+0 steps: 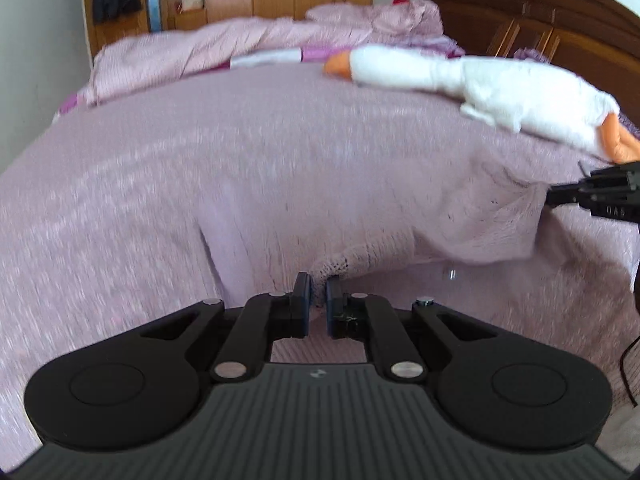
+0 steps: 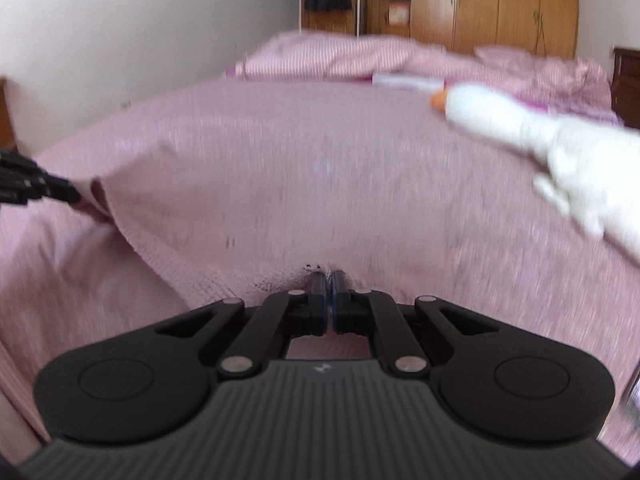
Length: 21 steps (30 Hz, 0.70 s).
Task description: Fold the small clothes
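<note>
1. A pale pink knitted garment (image 1: pixel 360 216) is held up just above the bed (image 1: pixel 140 184), stretched between the two claws, and its colour nearly matches the pink bedspread under it.
2. The left claw (image 1: pixel 318 286) pinches one edge of the knit; its fingers (image 1: pixel 301 292) stand only a narrow gap apart, with the fabric bunched between them.
3. The right claw (image 2: pixel 328 284) is closed almost completely on the opposite edge of the garment (image 2: pixel 280 216), with a thin fold of knit caught between the pads.
4. Seen from the left wrist camera, the right claw (image 1: pixel 560 196) grips the cloth's far corner at the right side; seen from the right, the left claw (image 2: pixel 68 196) holds the corner at the left.
5. A white plush goose (image 1: pixel 480 84) with an orange beak lies on the bedspread beyond the garment, near the dark wooden headboard (image 1: pixel 540 16).
6. Rumpled pink bedding (image 1: pixel 240 40) is piled along the far side of the bed, and a wooden wardrobe (image 2: pixel 500 4) stands behind it.
</note>
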Each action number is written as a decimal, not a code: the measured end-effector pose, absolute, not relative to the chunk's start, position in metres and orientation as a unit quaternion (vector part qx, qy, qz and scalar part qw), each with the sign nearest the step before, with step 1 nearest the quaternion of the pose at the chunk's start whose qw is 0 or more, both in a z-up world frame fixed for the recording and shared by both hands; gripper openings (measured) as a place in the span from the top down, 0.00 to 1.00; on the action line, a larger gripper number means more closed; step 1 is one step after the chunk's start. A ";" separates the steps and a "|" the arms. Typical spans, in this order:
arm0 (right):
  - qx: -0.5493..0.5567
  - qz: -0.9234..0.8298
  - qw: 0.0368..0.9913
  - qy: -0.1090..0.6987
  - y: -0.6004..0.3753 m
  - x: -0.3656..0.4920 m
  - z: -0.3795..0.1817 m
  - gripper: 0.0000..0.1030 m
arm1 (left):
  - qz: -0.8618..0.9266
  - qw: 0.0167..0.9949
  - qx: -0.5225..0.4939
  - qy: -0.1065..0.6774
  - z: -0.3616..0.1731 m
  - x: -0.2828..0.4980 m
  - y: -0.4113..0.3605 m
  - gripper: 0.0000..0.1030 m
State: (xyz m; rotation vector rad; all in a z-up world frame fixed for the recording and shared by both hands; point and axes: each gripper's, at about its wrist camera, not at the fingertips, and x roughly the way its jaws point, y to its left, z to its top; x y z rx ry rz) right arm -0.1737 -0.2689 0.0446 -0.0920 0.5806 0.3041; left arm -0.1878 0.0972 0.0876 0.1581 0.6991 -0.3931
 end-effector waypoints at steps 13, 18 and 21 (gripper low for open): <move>0.088 0.128 0.946 0.283 -0.300 -0.198 0.047 0.87 | -0.110 0.930 0.004 0.351 0.070 -0.169 0.142 0.40; 0.110 0.089 0.956 0.256 -0.308 -0.189 0.042 0.34 | -0.106 0.928 -0.017 0.356 0.062 -0.138 0.146 0.37; 0.118 0.065 0.953 0.270 -0.310 -0.172 0.032 0.34 | -0.102 0.922 -0.040 0.372 0.049 -0.116 0.144 0.37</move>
